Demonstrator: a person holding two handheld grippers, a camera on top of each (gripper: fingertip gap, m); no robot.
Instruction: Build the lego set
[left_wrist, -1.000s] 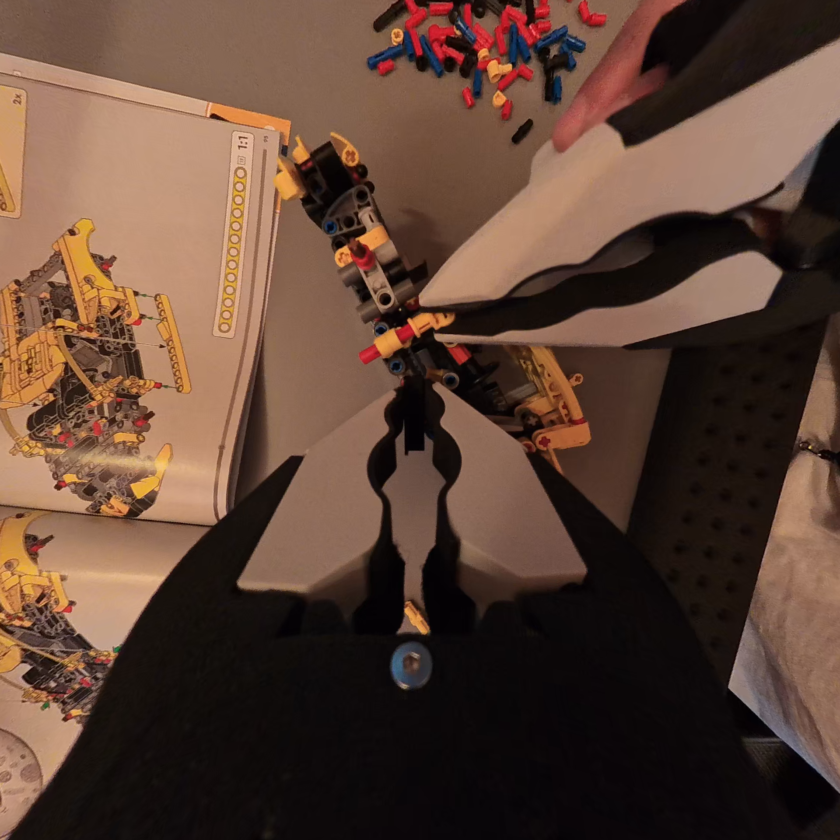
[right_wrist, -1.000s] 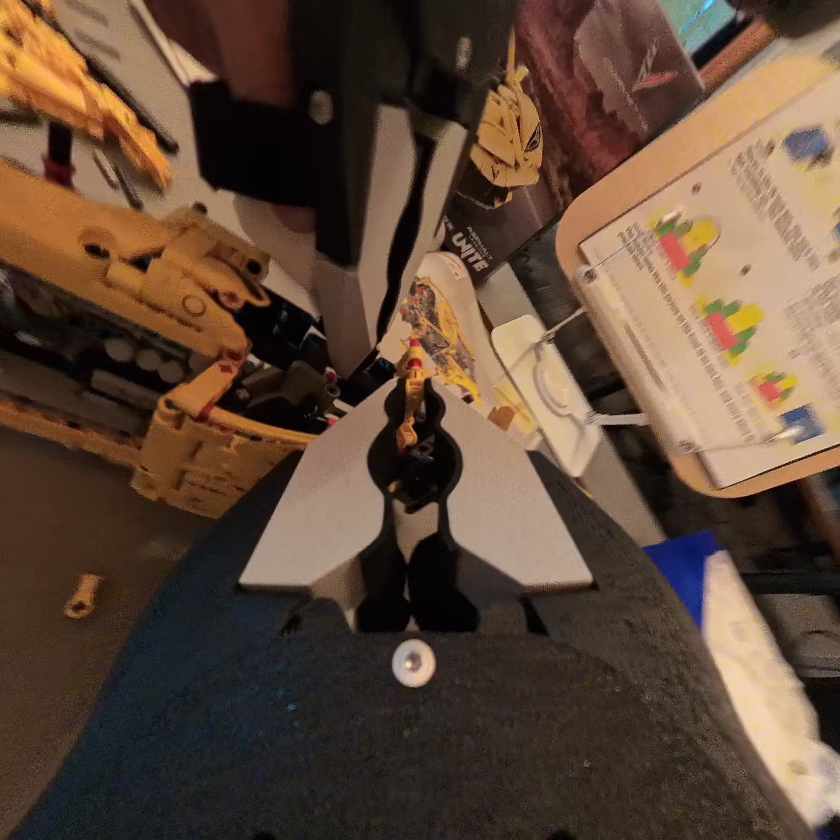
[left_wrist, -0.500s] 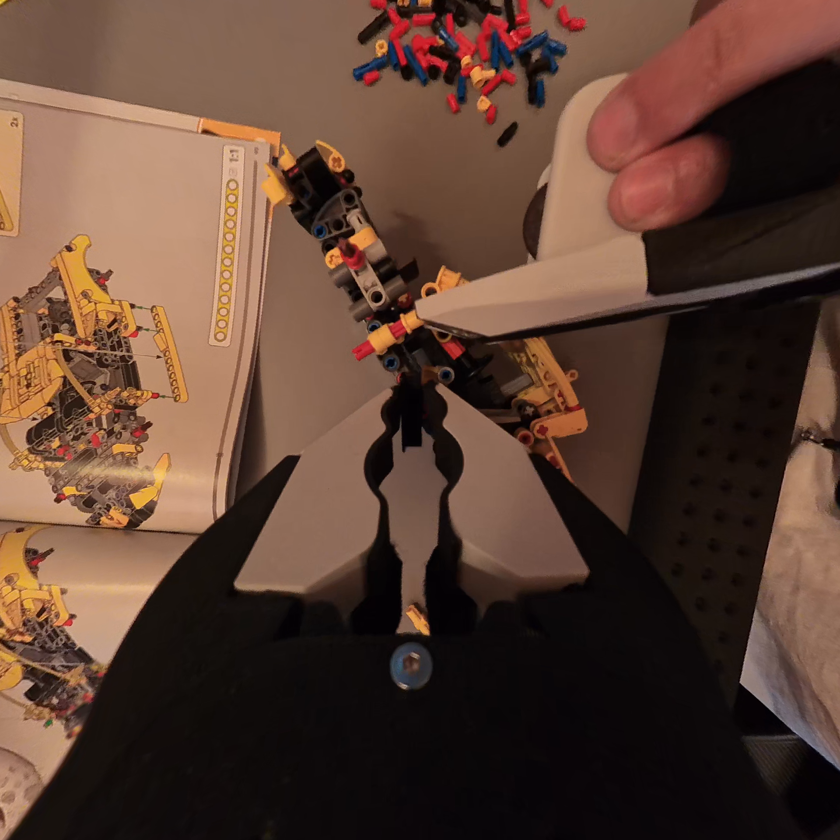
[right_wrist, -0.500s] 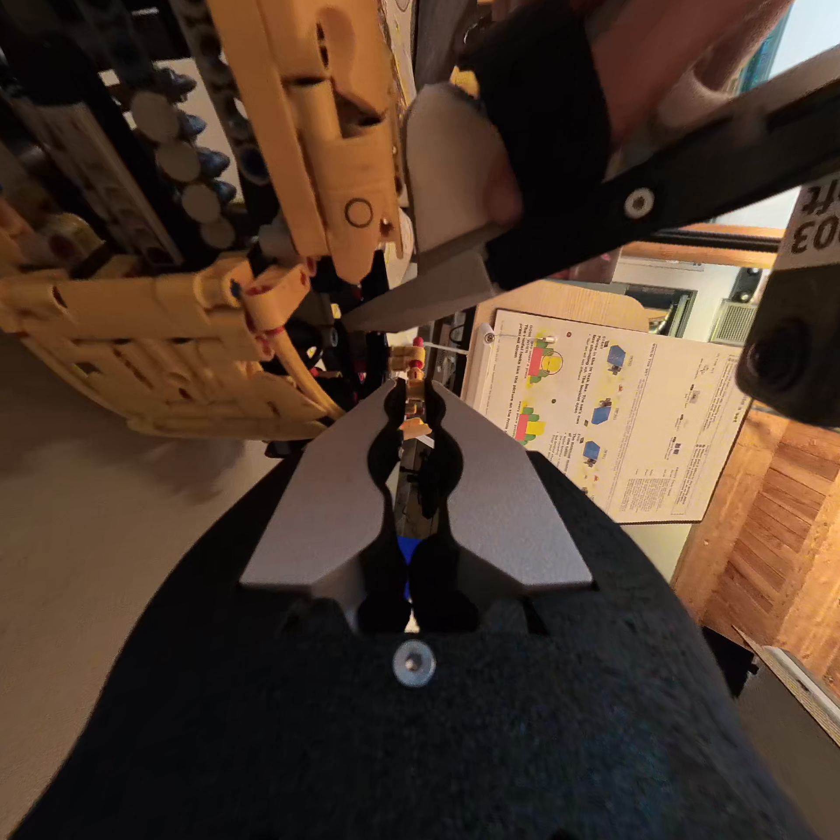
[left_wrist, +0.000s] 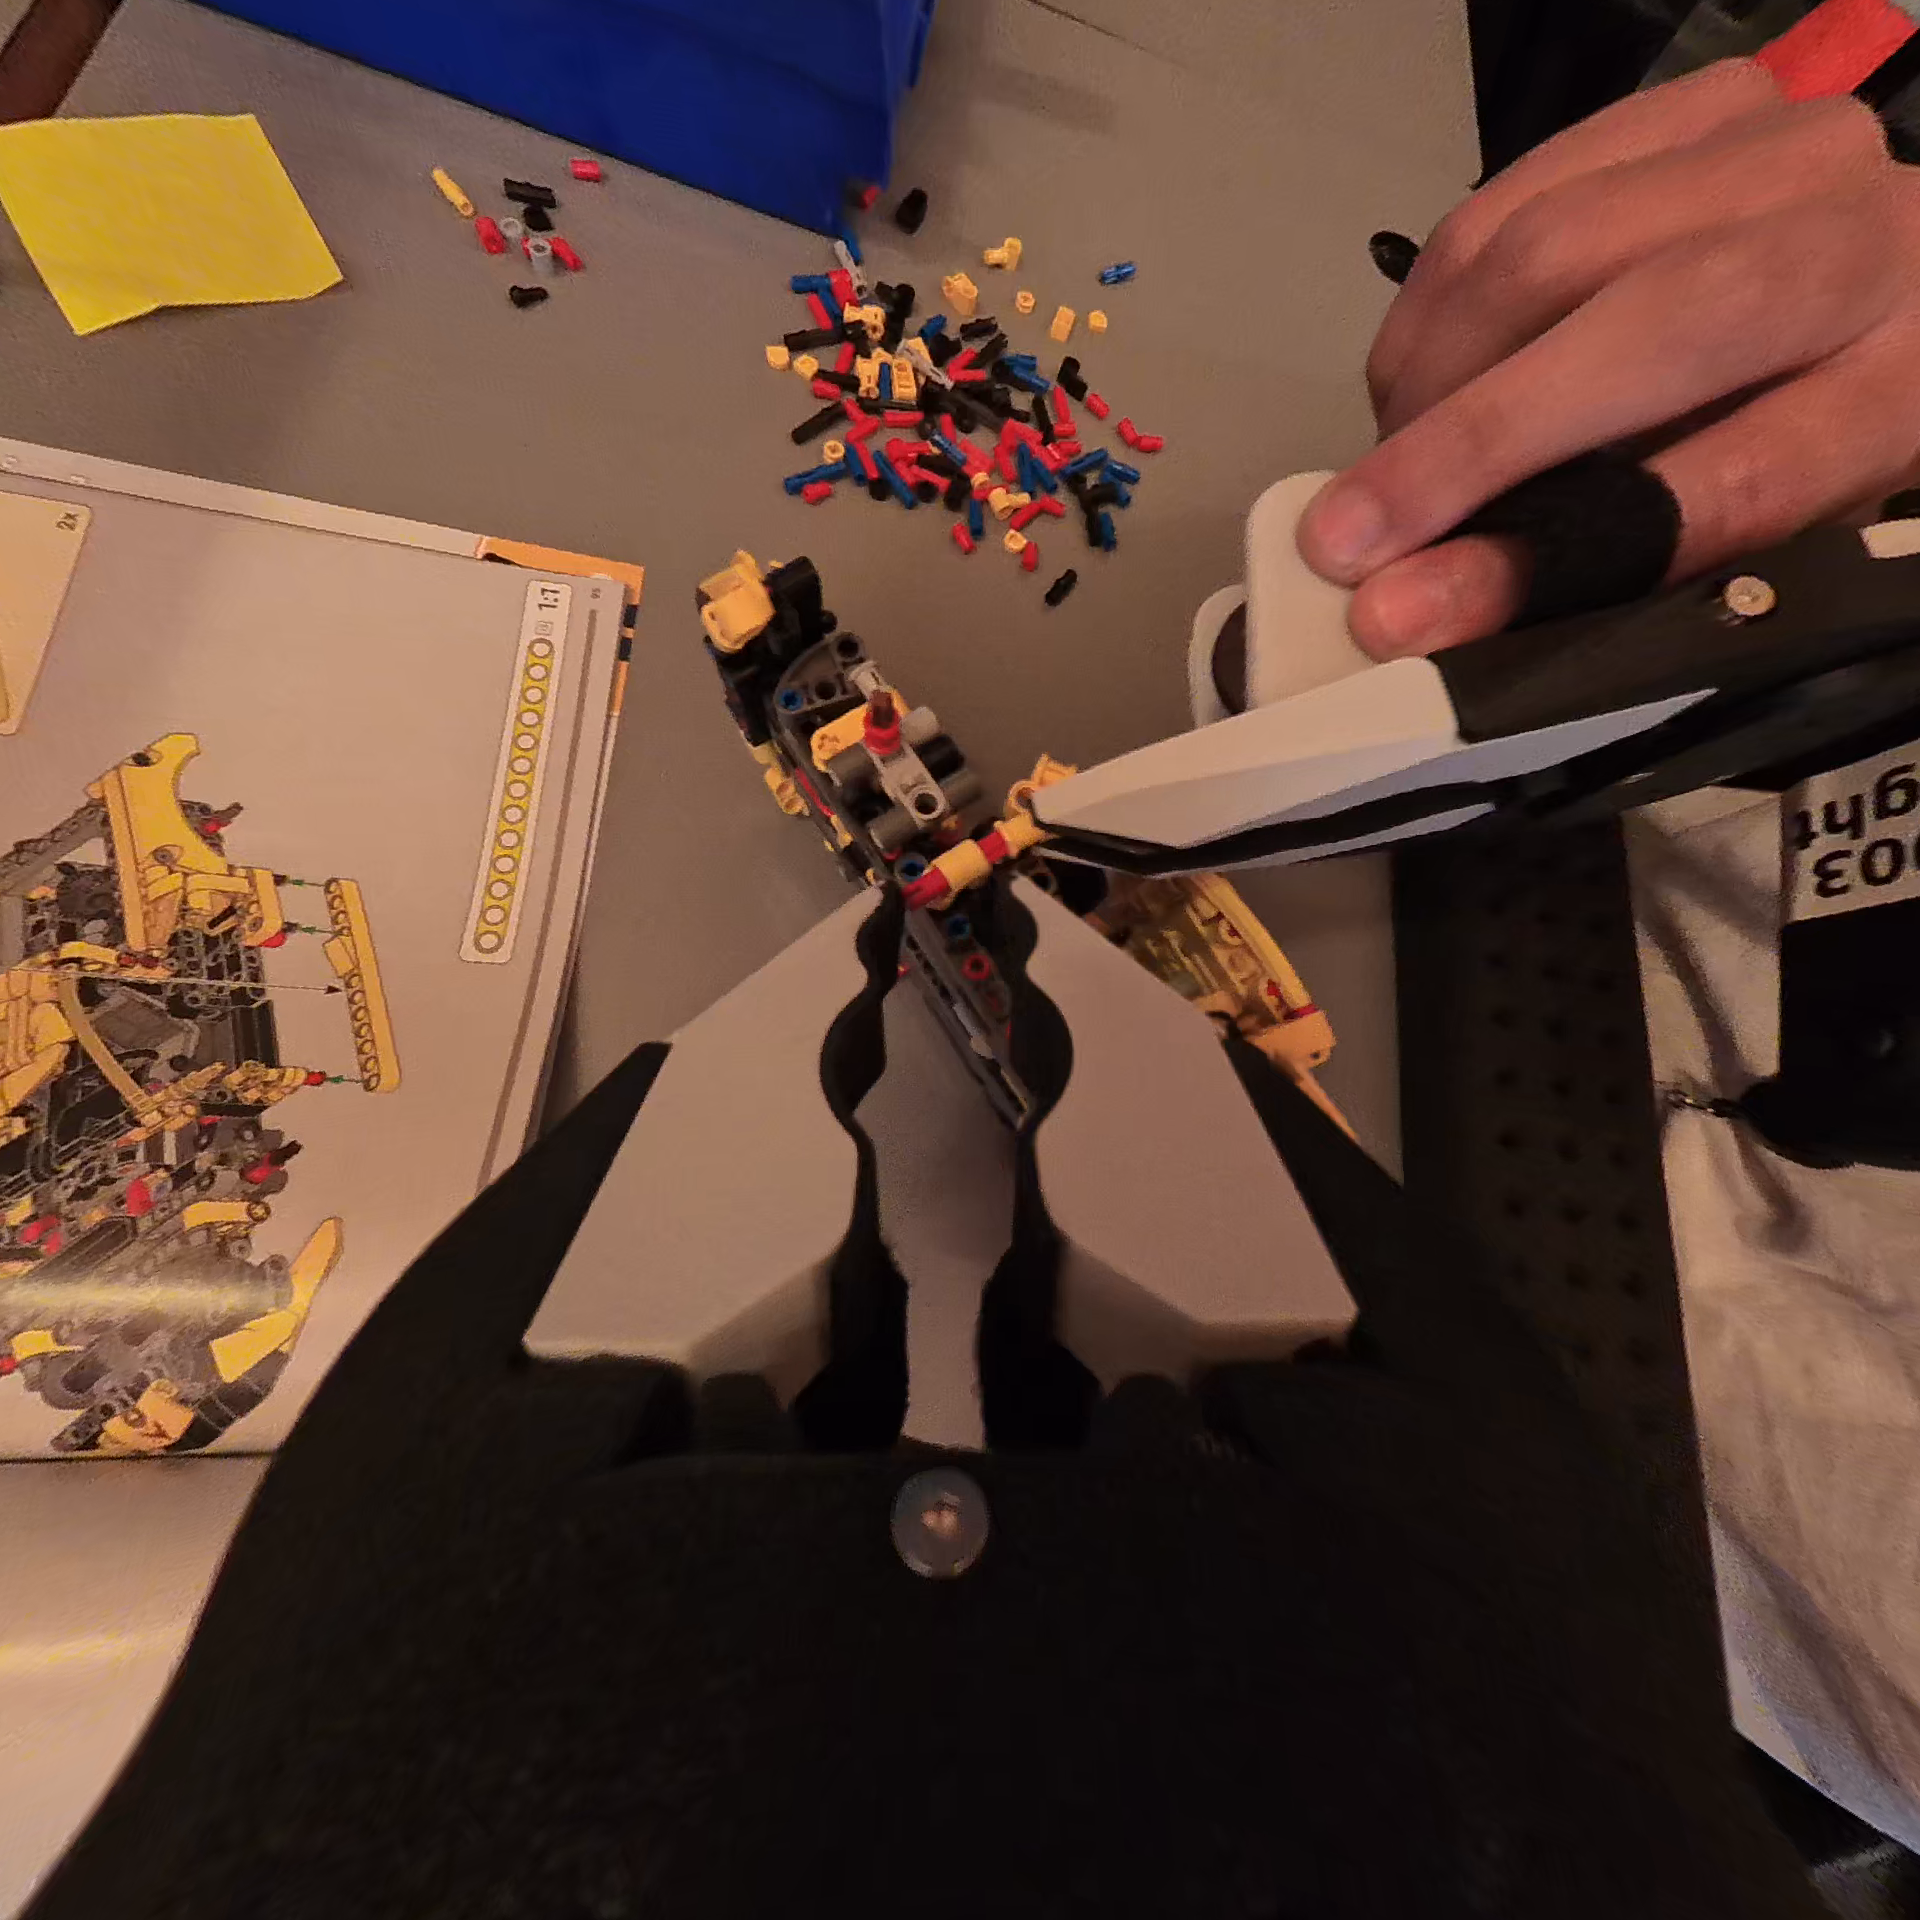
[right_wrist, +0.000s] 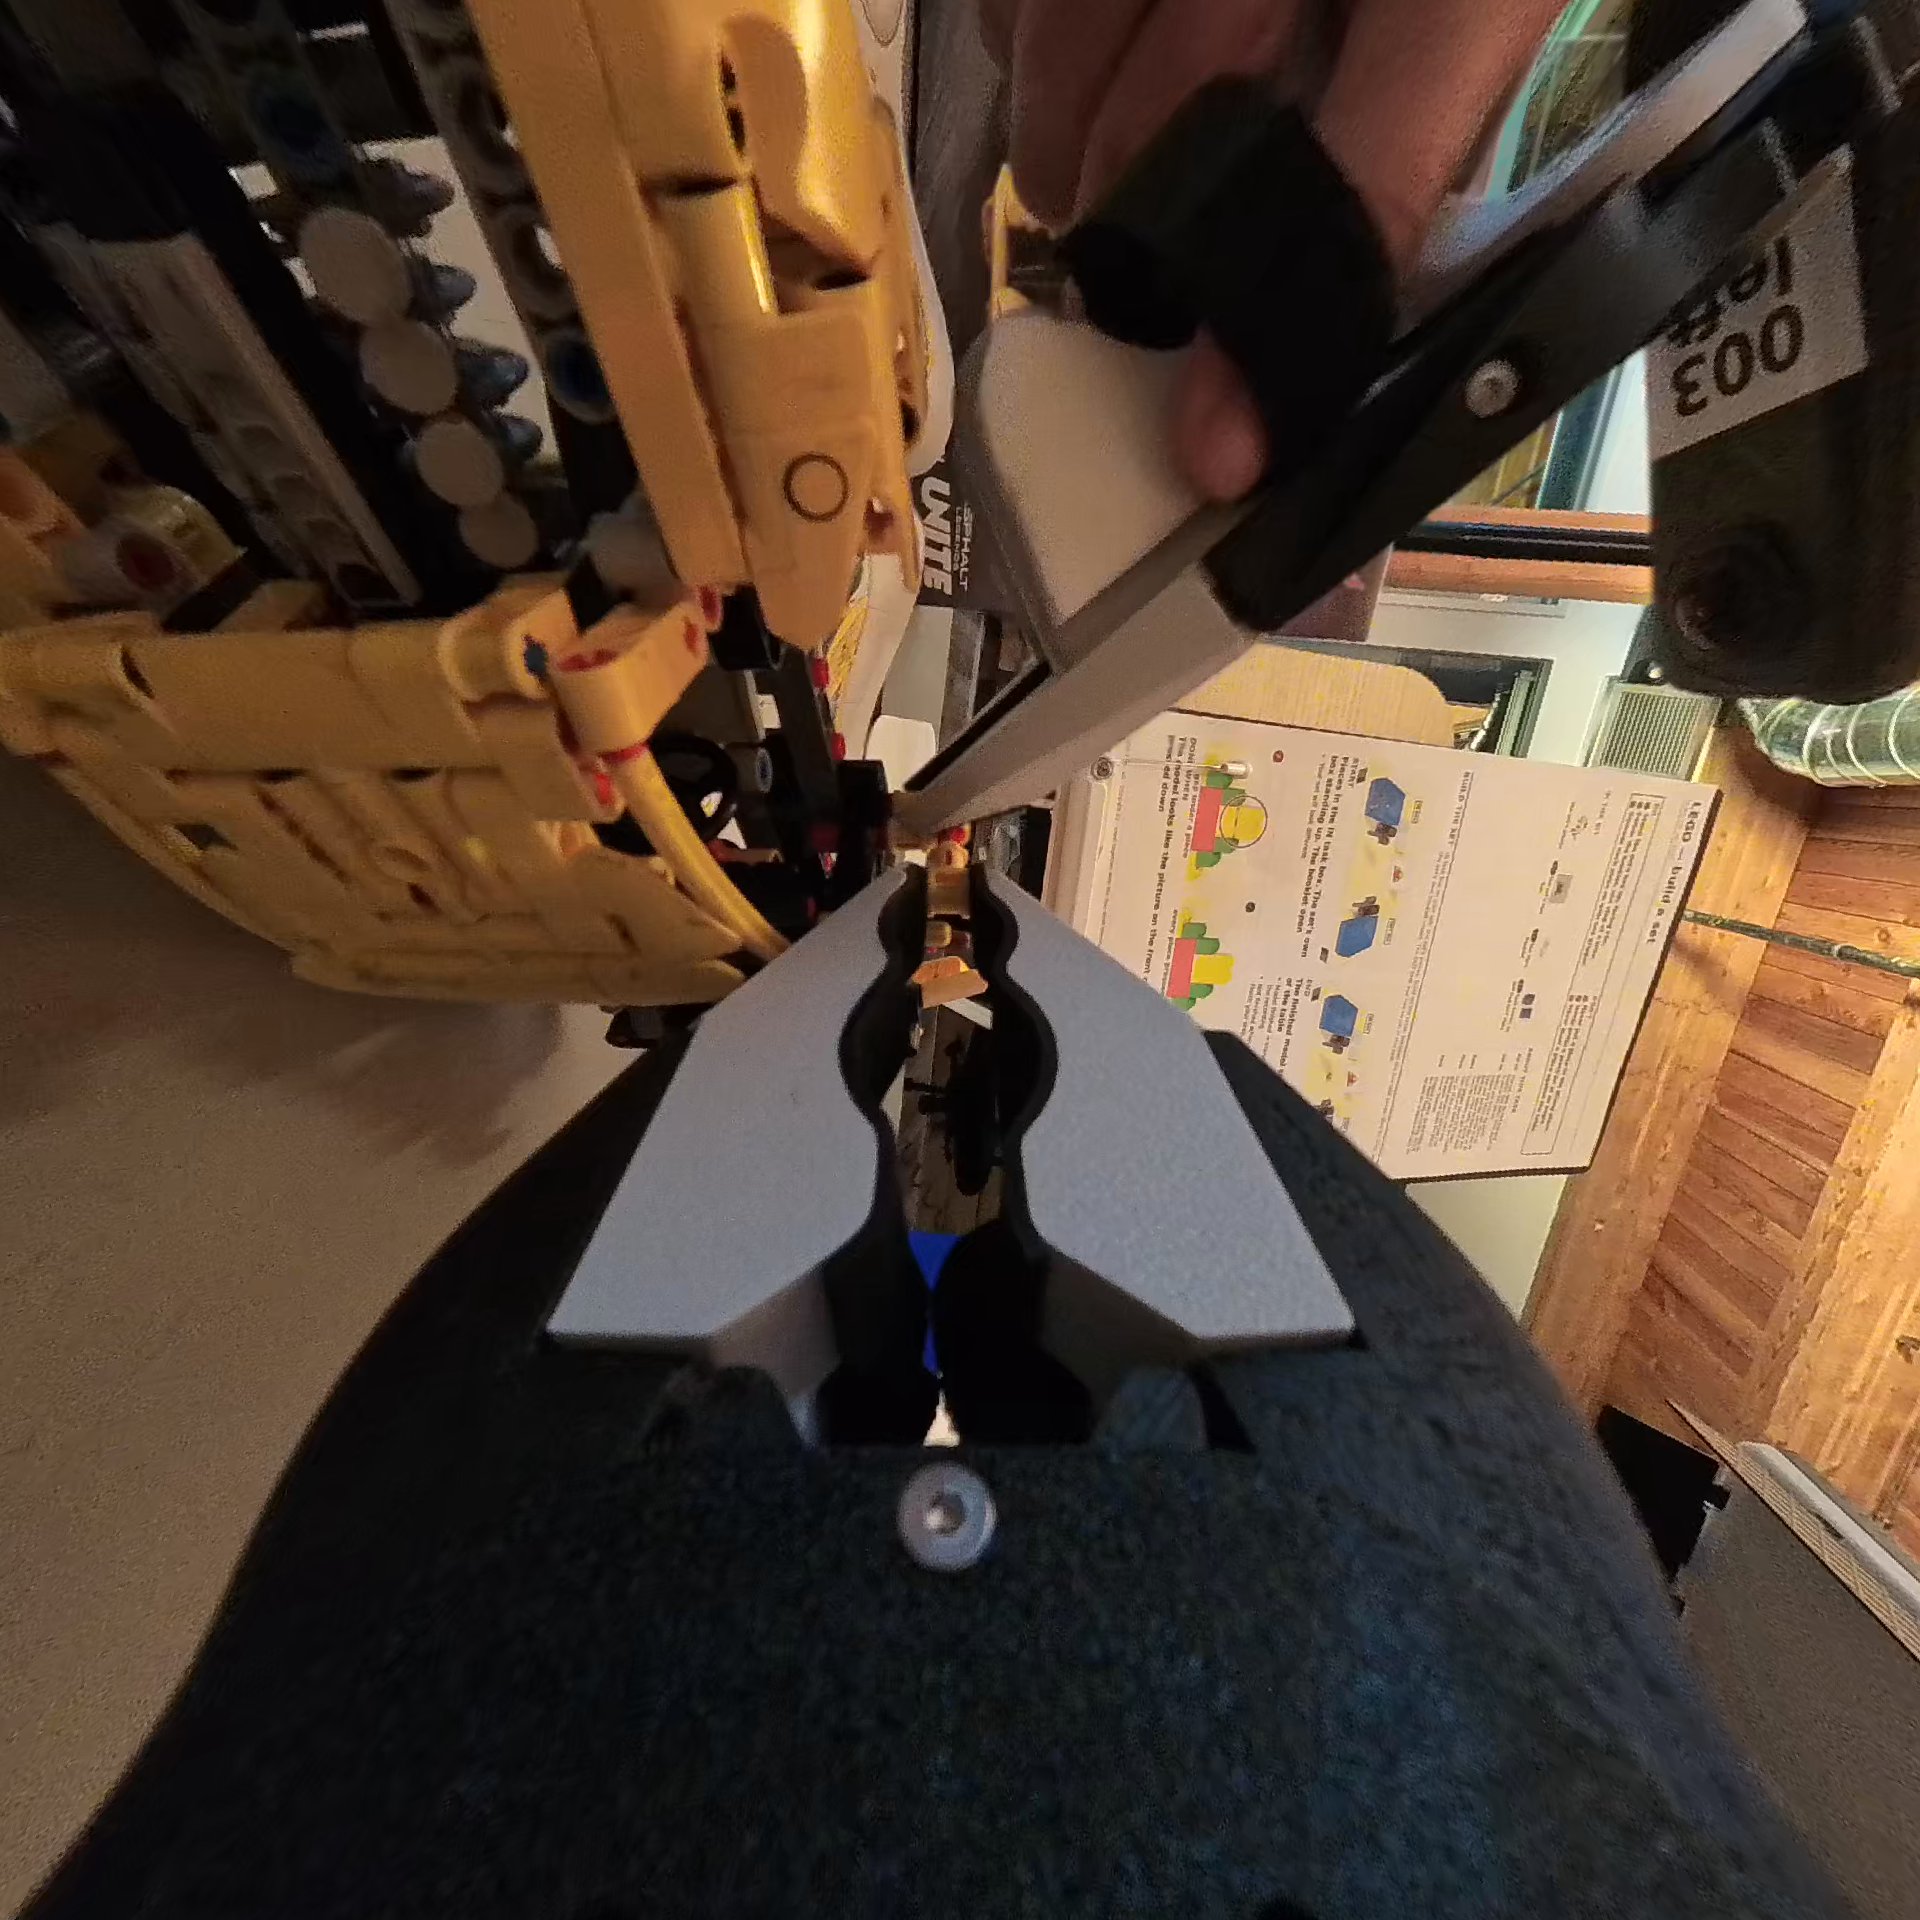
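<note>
While the left gripper (left_wrist: 951, 914) clamps the model (left_wrist: 883, 790) upright over the table, the right gripper (right_wrist: 940, 883) (seemingly pinching a yellow-and-red pin (left_wrist: 961, 864)) meets it crosswise from the right.

Left claw (left_wrist: 945, 925) jaws spread wider around lego model (left_wrist: 883, 769); camera backed off.

One model (left_wrist: 883, 769), one booklet (left_wrist: 291, 935), one yellow sheet (left_wrist: 156, 218), two tongs (left_wrist: 948, 914).
</note>
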